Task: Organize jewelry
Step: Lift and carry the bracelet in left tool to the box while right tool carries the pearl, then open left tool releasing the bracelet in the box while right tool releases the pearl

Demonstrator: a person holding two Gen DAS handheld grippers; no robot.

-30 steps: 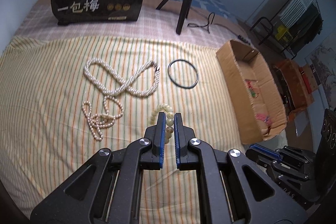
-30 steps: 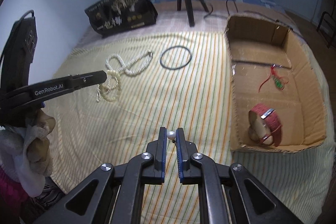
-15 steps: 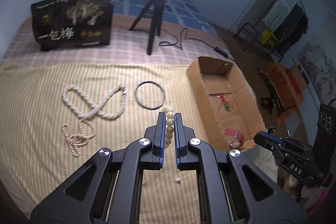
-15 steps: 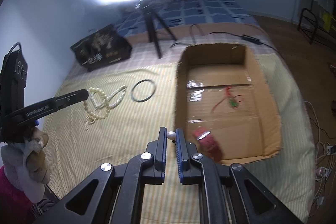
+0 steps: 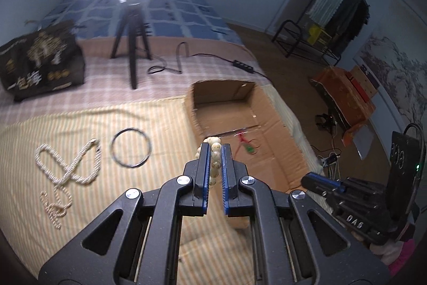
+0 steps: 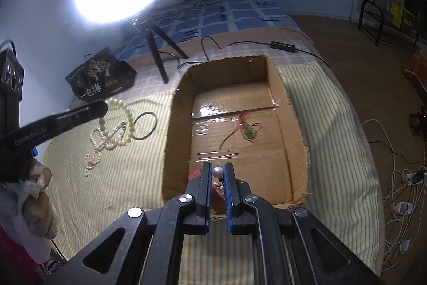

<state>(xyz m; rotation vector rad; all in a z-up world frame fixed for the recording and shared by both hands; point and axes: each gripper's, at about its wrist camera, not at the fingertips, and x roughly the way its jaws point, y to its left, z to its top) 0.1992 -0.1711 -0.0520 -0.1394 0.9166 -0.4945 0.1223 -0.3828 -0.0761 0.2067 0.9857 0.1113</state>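
1. The box (image 6: 170, 140) sits on the bed (image 6: 320, 108), right of the loose jewelry
2. In the box, a pendant (image 6: 249, 134) lies mid-floor and a band (image 6: 196, 173) near the front wall
3. Left of the box lie the ring (image 5: 131, 147), then the rope necklace (image 5: 77, 164), with the thin strand (image 5: 54, 206) nearer the front
4. Behind them stand the bag (image 5: 40, 63) at left and the tripod (image 5: 132, 44) beside it
5. The left tool (image 5: 215, 148) hangs a bracelet (image 5: 215, 159) above the box's left wall
6. The right tool (image 6: 216, 171) is over the box's front, with a pearl (image 6: 217, 172) between its tips
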